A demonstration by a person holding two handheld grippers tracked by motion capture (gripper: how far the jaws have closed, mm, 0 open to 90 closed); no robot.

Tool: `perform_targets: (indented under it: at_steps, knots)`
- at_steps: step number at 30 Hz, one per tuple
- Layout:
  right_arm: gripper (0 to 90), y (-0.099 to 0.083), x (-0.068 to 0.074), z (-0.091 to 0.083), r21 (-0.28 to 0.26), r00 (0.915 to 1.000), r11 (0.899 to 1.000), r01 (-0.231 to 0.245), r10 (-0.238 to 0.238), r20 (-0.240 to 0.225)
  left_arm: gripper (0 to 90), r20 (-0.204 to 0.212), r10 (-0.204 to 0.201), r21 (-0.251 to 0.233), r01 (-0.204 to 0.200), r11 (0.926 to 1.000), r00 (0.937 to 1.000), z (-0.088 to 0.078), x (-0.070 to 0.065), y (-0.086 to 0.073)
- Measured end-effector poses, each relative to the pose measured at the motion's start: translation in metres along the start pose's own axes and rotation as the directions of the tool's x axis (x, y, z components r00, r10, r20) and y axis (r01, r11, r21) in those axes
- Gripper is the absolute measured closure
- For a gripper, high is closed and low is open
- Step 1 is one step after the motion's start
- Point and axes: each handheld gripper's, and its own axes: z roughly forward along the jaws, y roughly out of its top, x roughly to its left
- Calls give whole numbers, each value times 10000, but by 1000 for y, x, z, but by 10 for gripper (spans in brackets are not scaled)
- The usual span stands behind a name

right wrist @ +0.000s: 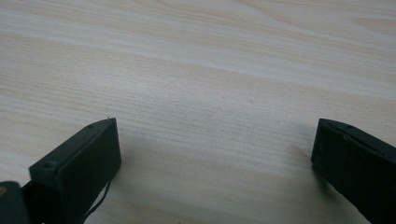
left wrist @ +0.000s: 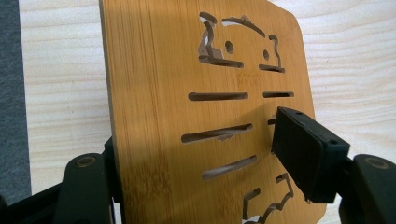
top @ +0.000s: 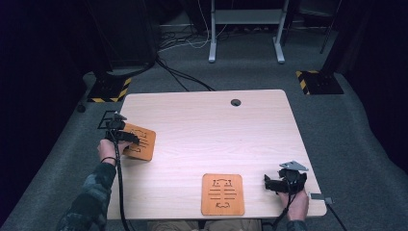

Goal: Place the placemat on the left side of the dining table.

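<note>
Nearest the high view's camera, a flat orange-brown bamboo board with cut-out slots (top: 223, 194) lies at the near edge of the pale wooden counter (top: 207, 125), just left of the right gripper (top: 267, 183), whose jaws stand wide apart over bare wood, holding nothing. At the counter's left edge the left gripper (top: 136, 140) straddles a second, matching bamboo board (left wrist: 187, 116), tilted up; one jaw sits behind the board, the other stands clear of its face.

High view: dim room, corners fall to near black, only the table (top: 207, 139) evenly lit from above; soft, low-res. Left gripper view: bright, sharp on the bamboo board (left wrist: 187, 116), jaw throws a soft shadow on it. Right gripper view: even light, near jaws slightly blurred, faint shadows.
</note>
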Motion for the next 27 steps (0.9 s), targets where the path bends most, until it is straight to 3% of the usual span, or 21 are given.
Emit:
perform_targets:
  at_steps: [7,19,27]
  knots:
    - [5,0,0,0,5,10000,10000,-1,1,1,286,-256,287,113,-284,9995,9993,-1,-4,1]
    - [5,0,0,0,0,10000,10000,0,0,1,218,-995,767,165,-754,9970,9921,-1,-11,2]
    - [5,0,0,0,3,10000,10000,0,0,-3,187,-736,218,189,-204,9996,9970,4,-3,-1]
